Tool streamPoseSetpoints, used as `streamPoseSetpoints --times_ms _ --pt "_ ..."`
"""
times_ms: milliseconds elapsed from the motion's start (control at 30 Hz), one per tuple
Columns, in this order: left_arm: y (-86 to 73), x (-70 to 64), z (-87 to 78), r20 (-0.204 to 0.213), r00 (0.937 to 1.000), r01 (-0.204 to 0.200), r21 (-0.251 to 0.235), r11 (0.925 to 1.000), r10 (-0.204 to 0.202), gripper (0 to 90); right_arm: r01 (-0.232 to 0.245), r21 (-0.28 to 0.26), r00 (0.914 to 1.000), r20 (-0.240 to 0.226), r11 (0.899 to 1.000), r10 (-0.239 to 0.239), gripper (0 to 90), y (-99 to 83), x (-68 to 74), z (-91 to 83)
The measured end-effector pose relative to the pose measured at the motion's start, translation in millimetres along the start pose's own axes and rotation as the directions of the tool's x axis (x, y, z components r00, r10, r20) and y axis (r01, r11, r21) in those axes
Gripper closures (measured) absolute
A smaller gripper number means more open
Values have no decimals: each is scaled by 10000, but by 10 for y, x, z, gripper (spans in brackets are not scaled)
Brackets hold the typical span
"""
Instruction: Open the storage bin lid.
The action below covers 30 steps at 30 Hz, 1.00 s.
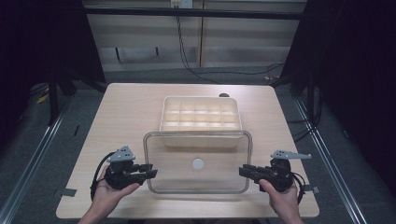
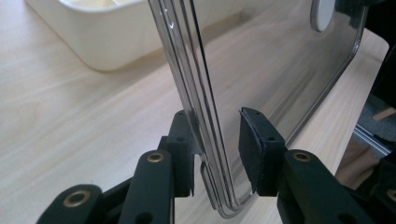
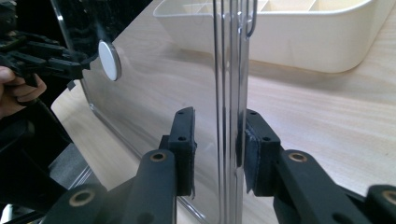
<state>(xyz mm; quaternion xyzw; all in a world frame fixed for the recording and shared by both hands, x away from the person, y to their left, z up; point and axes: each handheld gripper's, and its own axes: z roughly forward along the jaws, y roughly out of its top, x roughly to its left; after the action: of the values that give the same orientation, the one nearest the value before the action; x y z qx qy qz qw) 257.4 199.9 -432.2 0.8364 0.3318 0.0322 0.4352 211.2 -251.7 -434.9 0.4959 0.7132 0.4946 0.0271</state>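
A clear rectangular plastic lid (image 1: 198, 163) with a round white disc (image 1: 198, 163) at its middle sits at frame centre, overlapping the near edge of a cream plastic compartment tray (image 1: 201, 114) on the pale wooden table (image 1: 121, 116); the left gripper (image 1: 150, 171), lower left, straddles the lid's left rim, jaws partly open, one pad touching; the right gripper (image 1: 243, 171), lower right, brackets the opposite rim likewise, one pad against it.

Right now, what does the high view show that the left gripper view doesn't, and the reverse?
The high view takes in the whole table, the tray's grid of compartments, both hands, and the right gripper at the lid's right edge. The left gripper view gives the close-up: the lid's rim stands between the left gripper's open jaws, with a gap at one pad. Both show lid, white knob, tray and table.
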Motion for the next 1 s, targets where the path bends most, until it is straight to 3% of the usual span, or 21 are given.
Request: streamPoseSetpoints --times_ms 533,1000 --pt "-92 -52 -21 58 10000 78 225 9997 -79 665 -188 296 9998 -36 9994 189 687 -115 25 14" --pt "-202 -57 66 27 9998 189 1003 9948 -193 651 -383 896 9993 31 9952 382 685 -261 14 87"
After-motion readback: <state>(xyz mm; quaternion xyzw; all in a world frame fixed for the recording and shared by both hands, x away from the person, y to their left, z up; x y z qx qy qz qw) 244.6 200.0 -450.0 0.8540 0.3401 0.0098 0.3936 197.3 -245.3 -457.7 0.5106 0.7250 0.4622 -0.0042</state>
